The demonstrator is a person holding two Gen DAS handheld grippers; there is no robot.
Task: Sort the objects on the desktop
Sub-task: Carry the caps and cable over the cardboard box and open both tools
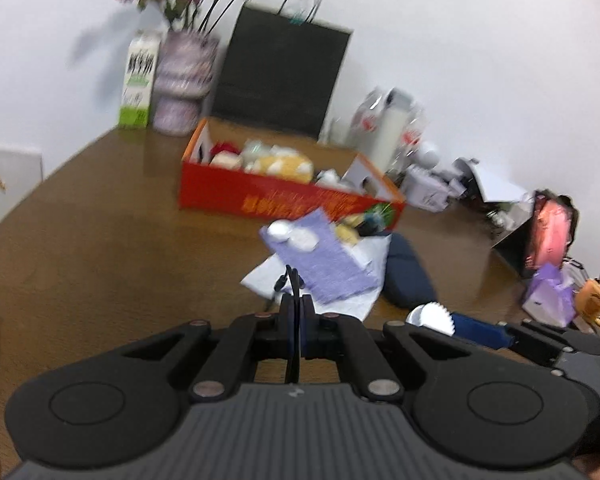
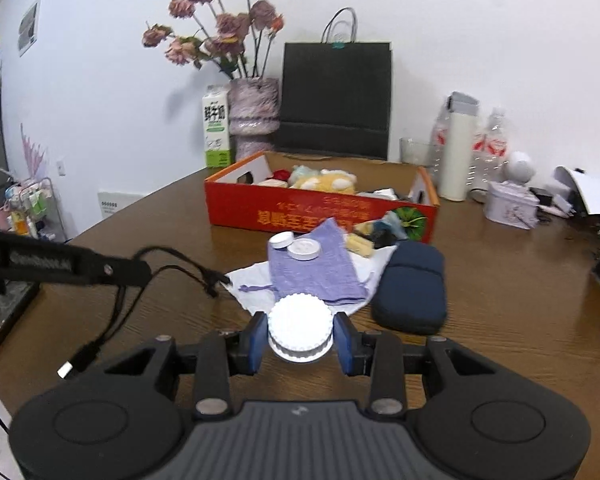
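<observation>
My left gripper (image 1: 296, 304) is shut on a thin black cable (image 1: 290, 276). In the right wrist view that gripper (image 2: 140, 271) reaches in from the left, and the cable (image 2: 172, 252) loops down to a USB plug (image 2: 70, 368). My right gripper (image 2: 300, 340) is shut on a white ridged round jar (image 2: 300, 324), its blue pads pressing on both sides. The jar (image 1: 434, 318) also shows at the right of the left wrist view. Ahead lies a purple cloth (image 2: 316, 268) with two small white round lids (image 2: 304, 249) on it. A navy pouch (image 2: 410, 288) lies beside it.
A red open box (image 2: 320, 210) with plush toys stands behind the cloth. Along the wall are a vase of dried flowers (image 2: 254, 116), a milk carton (image 2: 217, 126), a black paper bag (image 2: 336, 100) and a white bottle (image 2: 456, 148). Clutter fills the table's right side.
</observation>
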